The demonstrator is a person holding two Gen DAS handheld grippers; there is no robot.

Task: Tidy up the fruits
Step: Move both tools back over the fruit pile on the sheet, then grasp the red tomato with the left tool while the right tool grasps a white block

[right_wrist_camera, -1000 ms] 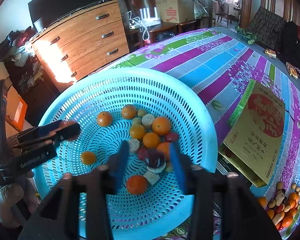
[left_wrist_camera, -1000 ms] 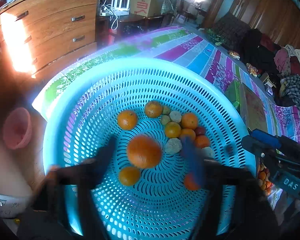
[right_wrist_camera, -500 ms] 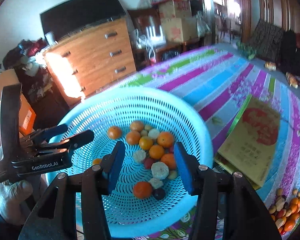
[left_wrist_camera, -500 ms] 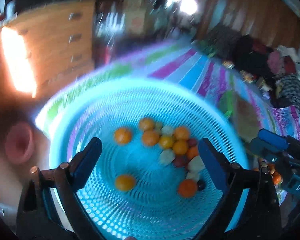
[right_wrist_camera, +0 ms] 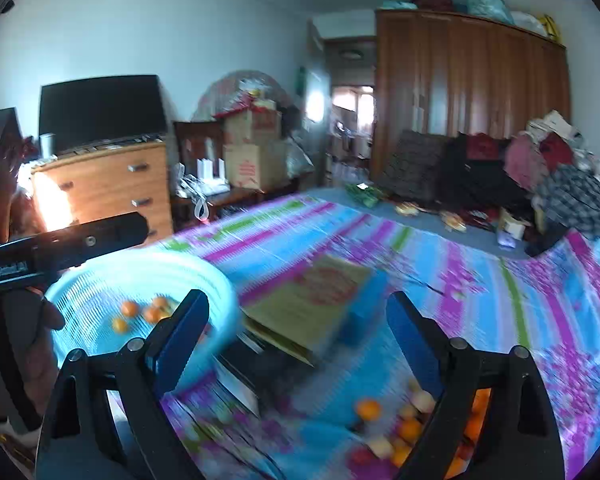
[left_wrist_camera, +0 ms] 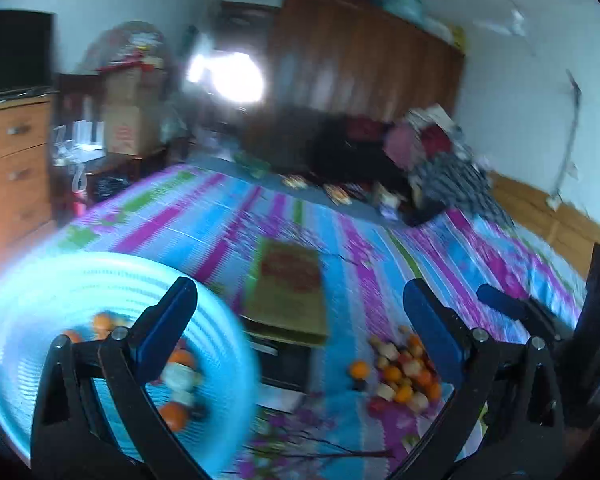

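Striped bedspread [right_wrist_camera: 452, 280] fills both our views, motion-blurred. Our left gripper [left_wrist_camera: 300, 320] has its jaws wide and opening, with nothing between them; our right gripper [right_wrist_camera: 298, 328] has its jaws opening too, equally bare. Near the spread's left edge sits the basket [left_wrist_camera: 32, 280], holding several fruits [left_wrist_camera: 176, 364]. A flat box [right_wrist_camera: 312, 312] lies just beside it. More fruit is in a loose pile [right_wrist_camera: 404, 428] near the front edge, well apart from the basket.
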